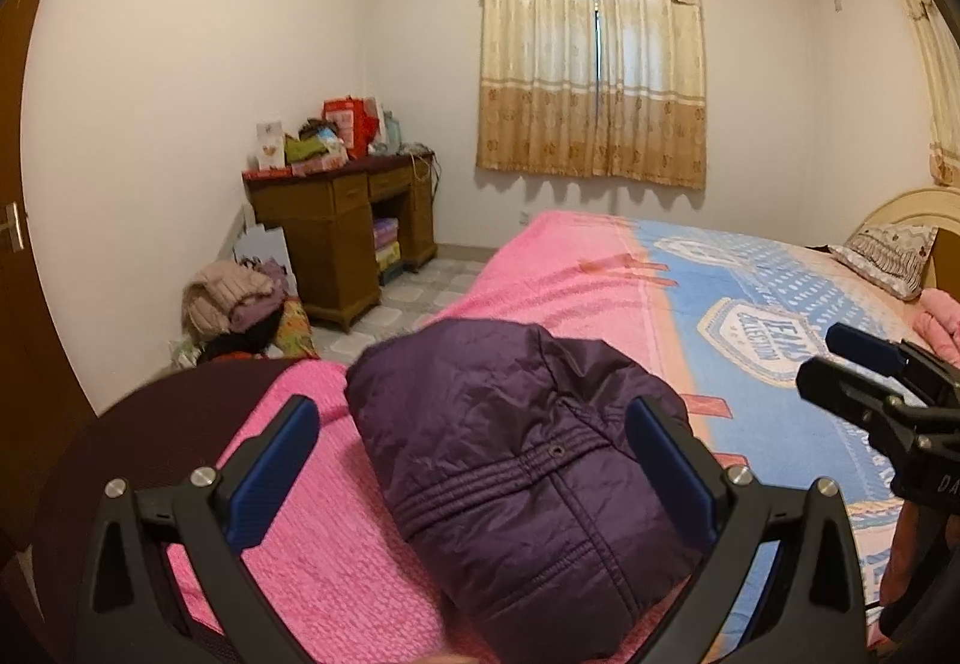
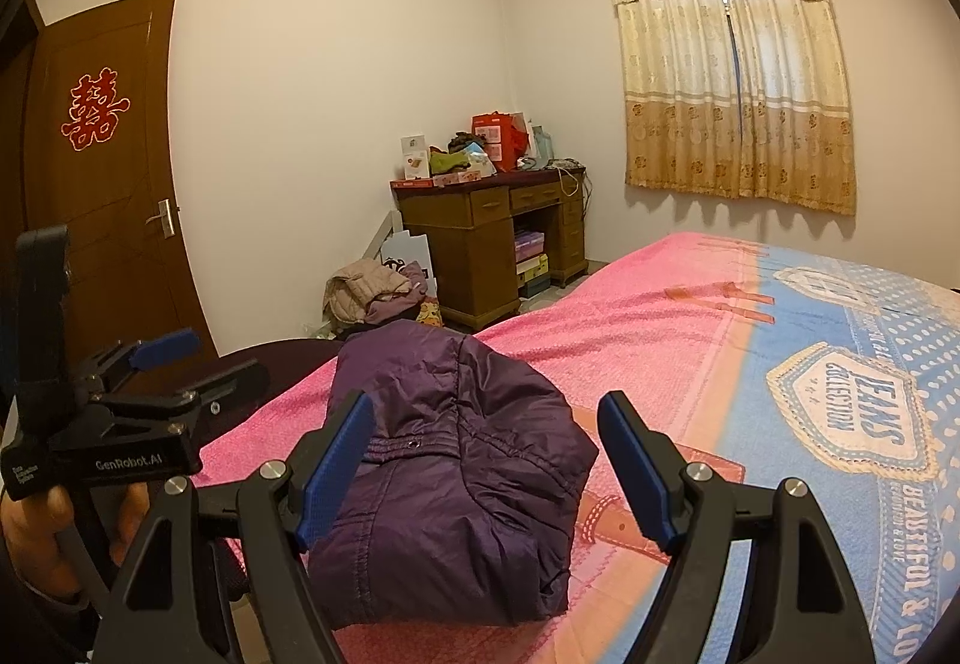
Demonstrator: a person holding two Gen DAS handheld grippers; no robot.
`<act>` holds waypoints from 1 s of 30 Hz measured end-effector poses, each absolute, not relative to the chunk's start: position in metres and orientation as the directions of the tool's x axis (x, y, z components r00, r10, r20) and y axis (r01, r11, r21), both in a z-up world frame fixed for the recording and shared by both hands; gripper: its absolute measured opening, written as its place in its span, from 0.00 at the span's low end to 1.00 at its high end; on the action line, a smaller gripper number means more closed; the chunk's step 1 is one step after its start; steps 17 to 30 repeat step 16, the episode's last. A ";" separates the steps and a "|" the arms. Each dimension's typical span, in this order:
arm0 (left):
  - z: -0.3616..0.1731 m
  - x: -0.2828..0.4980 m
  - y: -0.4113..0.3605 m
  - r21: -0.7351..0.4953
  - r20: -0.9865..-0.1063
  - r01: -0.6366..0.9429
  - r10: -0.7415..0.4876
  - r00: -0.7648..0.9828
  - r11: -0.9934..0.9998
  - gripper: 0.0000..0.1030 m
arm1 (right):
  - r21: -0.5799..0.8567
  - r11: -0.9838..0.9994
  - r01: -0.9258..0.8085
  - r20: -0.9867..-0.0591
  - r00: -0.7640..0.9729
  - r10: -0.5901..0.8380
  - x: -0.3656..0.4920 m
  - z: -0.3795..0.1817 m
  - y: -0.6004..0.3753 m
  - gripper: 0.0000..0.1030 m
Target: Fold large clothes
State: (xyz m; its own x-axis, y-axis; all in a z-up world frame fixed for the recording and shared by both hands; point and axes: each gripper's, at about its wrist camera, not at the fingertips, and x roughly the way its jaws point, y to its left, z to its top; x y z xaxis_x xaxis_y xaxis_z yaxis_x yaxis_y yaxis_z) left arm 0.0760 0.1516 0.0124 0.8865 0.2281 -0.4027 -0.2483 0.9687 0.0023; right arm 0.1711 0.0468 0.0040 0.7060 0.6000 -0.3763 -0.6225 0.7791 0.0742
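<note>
Purple jacket (image 1: pixel 516 460) folded on bed (image 1: pixel 600 268) — claws apart.

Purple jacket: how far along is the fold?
Done, by the look of it: the purple jacket lies in a compact folded bundle on the bed. In hand: nothing; the left gripper and right gripper are both open, apart from the fabric. Left: possibly the clothes pile on the floor.

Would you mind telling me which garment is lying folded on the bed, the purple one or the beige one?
The purple jacket lies folded on the pink bedspread; the beige coat sits heaped on the floor by the desk.
</note>
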 end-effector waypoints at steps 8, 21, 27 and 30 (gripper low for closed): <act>0.013 0.077 0.157 0.017 -0.397 -0.279 0.262 0.880 0.960 1.00 | 0.050 0.759 -0.649 -0.387 0.688 0.614 0.166 0.000 0.054 0.75; 0.013 0.073 0.167 0.007 -0.372 -0.286 0.268 0.889 0.958 1.00 | 0.056 0.755 -0.654 -0.392 0.681 0.619 0.166 -0.002 0.054 0.75; 0.013 0.073 0.167 0.007 -0.372 -0.286 0.268 0.889 0.958 1.00 | 0.056 0.755 -0.654 -0.392 0.681 0.619 0.166 -0.002 0.054 0.75; 0.013 0.073 0.167 0.007 -0.372 -0.286 0.268 0.889 0.958 1.00 | 0.056 0.755 -0.654 -0.392 0.681 0.619 0.166 -0.002 0.054 0.75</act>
